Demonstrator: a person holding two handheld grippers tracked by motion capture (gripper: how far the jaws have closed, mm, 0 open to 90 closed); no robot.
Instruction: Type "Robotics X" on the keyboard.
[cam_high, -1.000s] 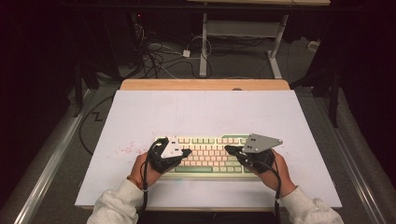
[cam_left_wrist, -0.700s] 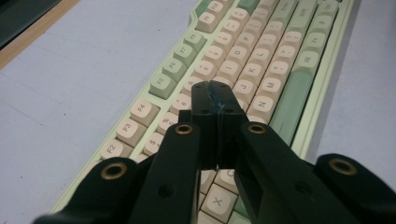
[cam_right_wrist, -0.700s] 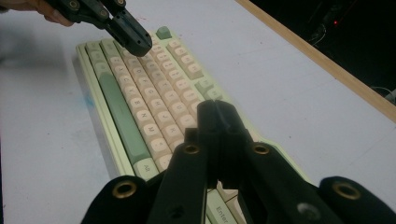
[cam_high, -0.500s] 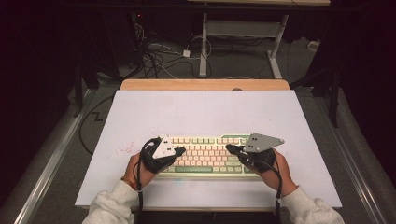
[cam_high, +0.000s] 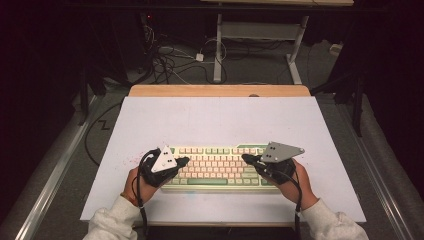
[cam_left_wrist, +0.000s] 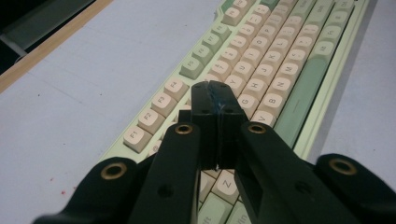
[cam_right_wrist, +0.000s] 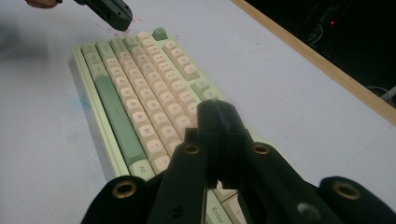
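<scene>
A pale green keyboard (cam_high: 220, 167) with cream and green keys lies near the front of the white table top (cam_high: 215, 120). My left gripper (cam_high: 186, 161) hovers over the keyboard's left end, jaws shut with nothing between them. In the left gripper view its tip (cam_left_wrist: 215, 88) sits above the middle letter keys of the keyboard (cam_left_wrist: 280, 46). My right gripper (cam_high: 245, 158) is over the keyboard's right end, also shut and empty. In the right gripper view its tip (cam_right_wrist: 215, 106) hangs above the right-hand keys of the keyboard (cam_right_wrist: 140, 79), with the left gripper (cam_right_wrist: 112, 11) beyond the far end.
A wooden strip (cam_high: 220, 90) borders the table's far edge. Faint red specks (cam_high: 132, 160) mark the surface left of the keyboard. Cables (cam_high: 170, 60) and a desk frame (cam_high: 260, 35) stand on the floor beyond. Open table surface stretches behind the keyboard.
My left gripper has drifted a little to the left, toward the keyboard's left end. The right gripper has stayed almost still. Both remain shut.
</scene>
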